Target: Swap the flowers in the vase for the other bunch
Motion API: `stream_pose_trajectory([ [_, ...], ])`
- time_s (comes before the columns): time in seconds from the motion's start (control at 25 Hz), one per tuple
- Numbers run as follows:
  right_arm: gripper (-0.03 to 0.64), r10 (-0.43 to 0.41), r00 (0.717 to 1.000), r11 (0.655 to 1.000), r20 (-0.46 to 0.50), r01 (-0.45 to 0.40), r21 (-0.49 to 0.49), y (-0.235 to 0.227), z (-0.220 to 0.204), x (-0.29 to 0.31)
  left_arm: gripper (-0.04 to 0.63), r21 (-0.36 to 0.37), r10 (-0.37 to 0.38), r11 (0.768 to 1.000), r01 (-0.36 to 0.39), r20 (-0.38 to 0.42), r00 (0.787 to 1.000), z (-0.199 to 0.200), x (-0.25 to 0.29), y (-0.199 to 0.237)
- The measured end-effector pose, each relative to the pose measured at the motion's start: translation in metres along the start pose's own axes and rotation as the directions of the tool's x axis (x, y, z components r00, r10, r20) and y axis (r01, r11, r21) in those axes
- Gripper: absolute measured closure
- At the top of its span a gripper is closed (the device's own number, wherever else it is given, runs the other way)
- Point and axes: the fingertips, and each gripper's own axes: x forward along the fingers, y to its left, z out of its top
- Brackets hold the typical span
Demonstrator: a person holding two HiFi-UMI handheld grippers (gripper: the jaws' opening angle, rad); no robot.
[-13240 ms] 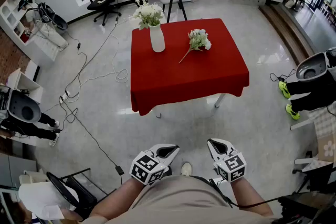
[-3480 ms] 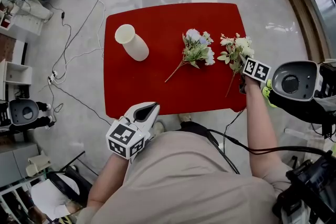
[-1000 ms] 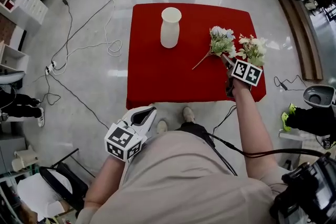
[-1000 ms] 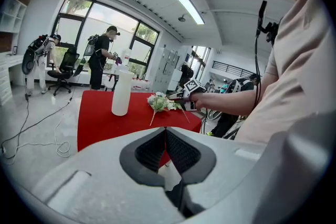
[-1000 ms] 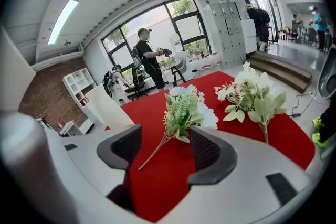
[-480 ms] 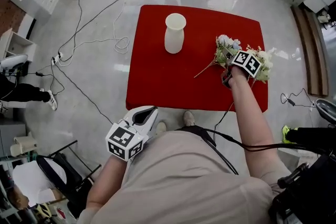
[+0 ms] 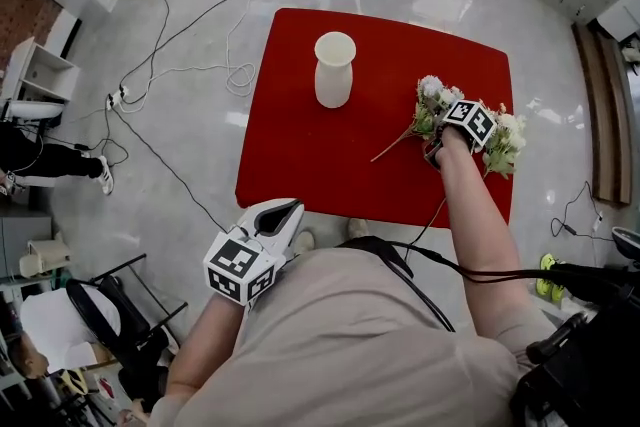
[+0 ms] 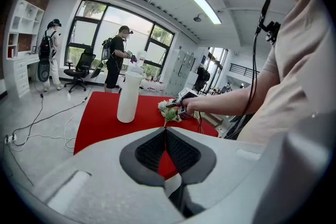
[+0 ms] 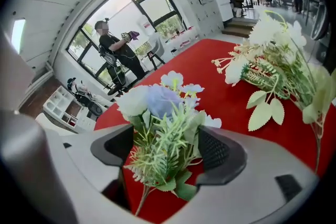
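An empty white vase (image 7: 334,70) stands upright on the red table (image 7: 300,155). Right of it lies the blue-and-white bunch (image 7: 428,105), and the cream-white bunch (image 7: 505,140) lies by the table's right edge. My right gripper (image 7: 437,116) is down over the blue-and-white bunch (image 9: 163,128). Its jaws have just been opening and stand wide on both sides of the leaves, pads not pressing. The cream-white bunch (image 9: 273,60) lies just beyond to the right. My left gripper (image 7: 285,212) hangs shut and empty by my hip, short of the table.
Cables trail over the floor left of the table. A person stands near office chairs beyond the far edge (image 8: 114,63). White shelving (image 7: 40,65) lines the left side. The table's near-left part is bare red cloth.
My right gripper has moved off the cream-white bunch and sunk over the blue-and-white bunch, now between its jaws. The cream-white bunch stays on the table. My left gripper stays by my hip.
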Motion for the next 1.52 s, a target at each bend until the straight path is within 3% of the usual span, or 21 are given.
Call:
stream_pose_trajectory([
  [0.52, 0.418, -0.074, 0.995, 0.993, -0.063, 0.068, -0.093, -0.018, -0.007, 0.017, 0.588, -0.022, 0.041, 0.999, -0.041, 0.017, 0.999, 0.008, 0.012, 0.003],
  [0.8, 0.537, -0.04, 0.998, 0.99, -0.042, 0.034, -0.136, -0.006, -0.003, 0.01, 0.588, -0.019, 0.032, 0.999, -0.032, 0.024, 0.999, 0.014, 0.015, 0.001],
  [1.08, 0.555, 0.035, 0.999, 0.974, 0.008, -0.032, -0.225, 0.017, 0.008, -0.008, 0.588, -0.02, 0.033, 0.999, -0.032, 0.027, 0.999, 0.011, 0.007, 0.004],
  [1.52, 0.558, 0.15, 0.975, 0.909, 0.165, -0.07, -0.411, 0.067, 0.046, -0.066, 0.588, -0.016, 0.016, 1.0, -0.016, 0.036, 0.999, 0.001, -0.005, 0.006],
])
